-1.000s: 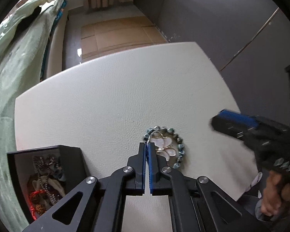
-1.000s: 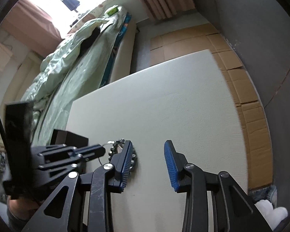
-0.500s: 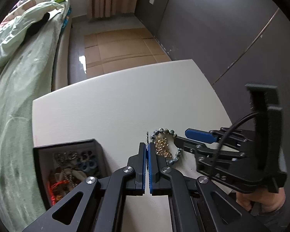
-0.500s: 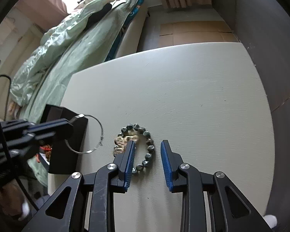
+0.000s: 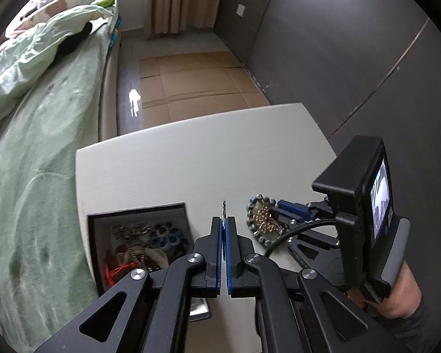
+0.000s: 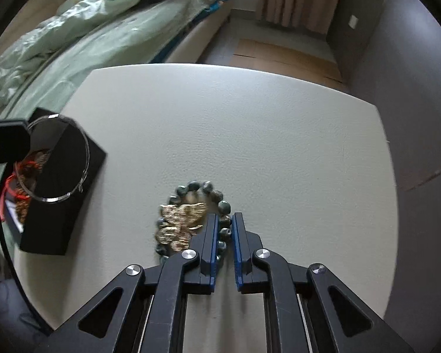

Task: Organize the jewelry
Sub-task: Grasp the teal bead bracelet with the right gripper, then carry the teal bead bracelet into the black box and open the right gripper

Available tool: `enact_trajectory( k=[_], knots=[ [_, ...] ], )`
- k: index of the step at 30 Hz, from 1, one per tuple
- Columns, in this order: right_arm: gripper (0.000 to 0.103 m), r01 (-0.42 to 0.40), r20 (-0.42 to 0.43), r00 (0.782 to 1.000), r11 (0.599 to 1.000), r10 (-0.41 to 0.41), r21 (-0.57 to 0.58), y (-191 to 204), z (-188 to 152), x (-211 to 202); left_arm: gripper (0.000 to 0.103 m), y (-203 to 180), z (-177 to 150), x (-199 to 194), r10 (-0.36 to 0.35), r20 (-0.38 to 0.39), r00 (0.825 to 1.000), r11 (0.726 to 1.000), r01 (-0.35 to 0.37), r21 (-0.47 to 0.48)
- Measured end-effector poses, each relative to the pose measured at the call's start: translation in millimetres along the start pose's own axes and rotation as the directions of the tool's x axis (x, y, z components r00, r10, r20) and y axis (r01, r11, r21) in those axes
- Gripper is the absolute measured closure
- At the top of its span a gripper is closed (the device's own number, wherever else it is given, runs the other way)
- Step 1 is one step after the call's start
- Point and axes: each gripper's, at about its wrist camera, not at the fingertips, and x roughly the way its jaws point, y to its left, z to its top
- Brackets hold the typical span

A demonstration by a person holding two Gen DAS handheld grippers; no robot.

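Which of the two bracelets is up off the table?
The thin silver bangle, pinched in the left gripper above the black box. The beaded bracelet lies on the table, between the right gripper's fingers.

green duvet (image 5: 35,123), cardboard sheets (image 5: 191,82), curtain (image 5: 173,0)

Daylight from upper left, overexposed there; soft shadows on the table (image 6: 250,123). Strong fisheye bending, dark vignetted corners. Slight blur left of the fingers.

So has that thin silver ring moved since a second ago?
Yes. The silver bangle, held by the left gripper, has been carried away from the beaded bracelet and now hangs over the black box.
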Motion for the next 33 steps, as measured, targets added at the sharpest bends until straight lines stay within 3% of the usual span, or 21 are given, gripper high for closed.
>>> enact_trajectory(
  k=[5, 10, 19, 23, 26, 28, 30, 32, 33],
  knots=[
    [0.093, -0.086, 0.061, 0.994, 0.996, 0.085, 0.012, -3, 3, -19, 0.102, 10, -4, -18, 0.008, 0.022, 1.000, 1.000, -0.008, -0.011],
    [0.093, -0.208, 0.160, 0.966, 0.978, 0.202, 0.023, 0, 10, -51, 0.102, 20, -8, -35, 0.029, 0.034, 0.999, 0.999, -0.029, -0.015],
    [0.093, -0.222, 0.288, 0.934, 0.975, 0.212, 0.003, 18, 20, -90, 0.101, 39, -19, -38, 0.065, 0.023, 0.998, 0.998, -0.065, -0.026],
    [0.093, -0.261, 0.353, 0.902, 0.965, 0.248, -0.012, 25, 25, -111, 0.101, 48, -20, -33, 0.082, 0.012, 0.997, 0.996, -0.082, -0.020],
    [0.093, -0.307, 0.378, 0.878, 0.952, 0.292, -0.022, 33, 30, -119, 0.099, 55, -22, -28, 0.157, -0.030, 0.987, 0.987, -0.157, -0.011],
    [0.093, -0.333, 0.382, 0.867, 0.942, 0.321, -0.037, 40, 33, -120, 0.089, 60, -24, -29, 0.153, -0.042, 0.987, 0.988, -0.154, -0.016],
    [0.093, -0.352, 0.380, 0.859, 0.935, 0.344, -0.051, 48, 35, -119, 0.048, 66, -27, -33, 0.162, -0.035, 0.986, 0.986, -0.163, -0.023],
    [0.093, -0.370, 0.376, 0.851, 0.927, 0.367, -0.068, 58, 38, -118, 0.033, 71, -30, -40, 0.185, -0.005, 0.983, 0.982, -0.185, -0.027],
    [0.093, -0.378, 0.372, 0.848, 0.923, 0.377, -0.073, 62, 39, -117, 0.033, 72, -31, -42, 0.188, -0.001, 0.982, 0.982, -0.188, -0.030]
  ],
)
